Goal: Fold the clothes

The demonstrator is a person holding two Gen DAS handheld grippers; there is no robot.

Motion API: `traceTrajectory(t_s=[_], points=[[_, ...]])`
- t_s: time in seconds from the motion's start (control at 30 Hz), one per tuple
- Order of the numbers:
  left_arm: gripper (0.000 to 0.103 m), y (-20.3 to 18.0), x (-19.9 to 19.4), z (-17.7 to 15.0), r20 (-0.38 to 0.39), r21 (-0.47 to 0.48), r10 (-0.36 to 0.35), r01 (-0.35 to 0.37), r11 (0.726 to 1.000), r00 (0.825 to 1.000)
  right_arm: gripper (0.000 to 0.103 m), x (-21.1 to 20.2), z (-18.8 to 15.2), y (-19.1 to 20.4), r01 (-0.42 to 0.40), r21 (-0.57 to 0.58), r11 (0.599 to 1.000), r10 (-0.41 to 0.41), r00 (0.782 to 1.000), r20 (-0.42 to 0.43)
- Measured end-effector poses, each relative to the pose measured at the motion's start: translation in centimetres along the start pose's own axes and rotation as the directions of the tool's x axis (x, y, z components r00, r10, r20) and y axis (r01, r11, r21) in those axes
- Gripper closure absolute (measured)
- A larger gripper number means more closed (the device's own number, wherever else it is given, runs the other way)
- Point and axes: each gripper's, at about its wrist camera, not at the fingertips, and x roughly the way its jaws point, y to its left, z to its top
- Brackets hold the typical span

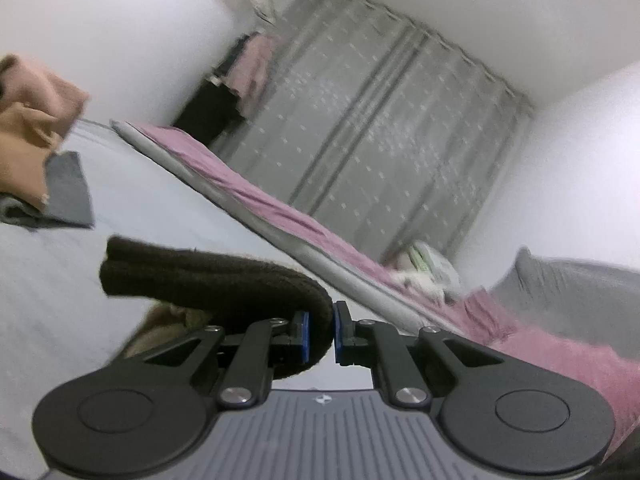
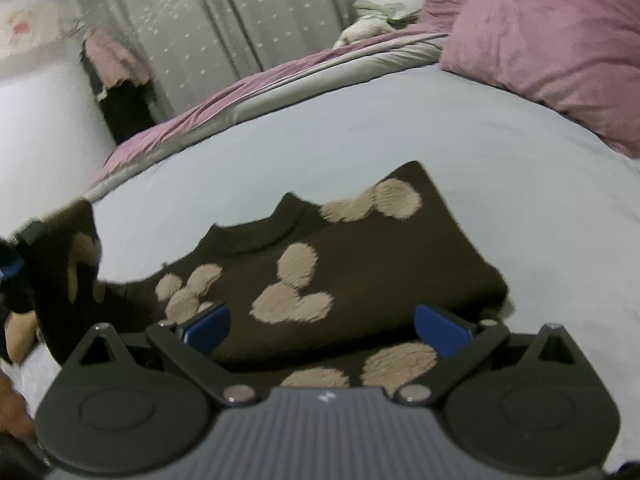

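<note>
A dark brown sweater [image 2: 360, 280] with beige mouse-head patches is spread, partly folded, on the pale blue sheet [image 2: 360, 132] of a bed. In the right wrist view its body lies flat, the neckline turned toward the far side, while its left part is lifted off the sheet into a hanging flap at the frame's left edge.

The left gripper [image 1: 319, 330] is clenched on the sweater [image 1: 224, 280] — a thick fold of the knit is pinched between the blue pads [image 1: 305, 336], and the cloth is draped over the left finger and held above the sheet [image 1: 48, 300].

The right gripper [image 2: 322, 326] is released: its blue pads [image 2: 440, 328] stand wide apart over the near edge of the sweater, and nothing is held between them.

A pink pillow [image 2: 560, 48] rests at the far right of the bed, and a pink-and-grey quilt [image 2: 248, 92] is laid along the far edge. Grey curtains [image 2: 240, 20] hang behind. In the left wrist view, orange and grey clothes [image 1: 36, 144] are piled on the sheet at the left — well apart from the sweater.
</note>
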Motion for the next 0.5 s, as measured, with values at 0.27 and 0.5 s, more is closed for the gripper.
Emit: traceTrajectory(t_s=[0.27,0.5], points=[[0.094,-3.2,3.2,-5.9,-0.274,0.133,-0.085,0.126,0.983,0.958,0.0,0.5,0.6,-3.1,-0.048,0.182,0.982,0.056,0.998,-0.037],[0.092,-3.8,4.8,-9.8,-0.468,0.217,-0.058,0.179,0.96,0.882,0.0,0.5,0.7,-3.3,-0.039,0.152,0.988,0.046,0.998,-0.043]])
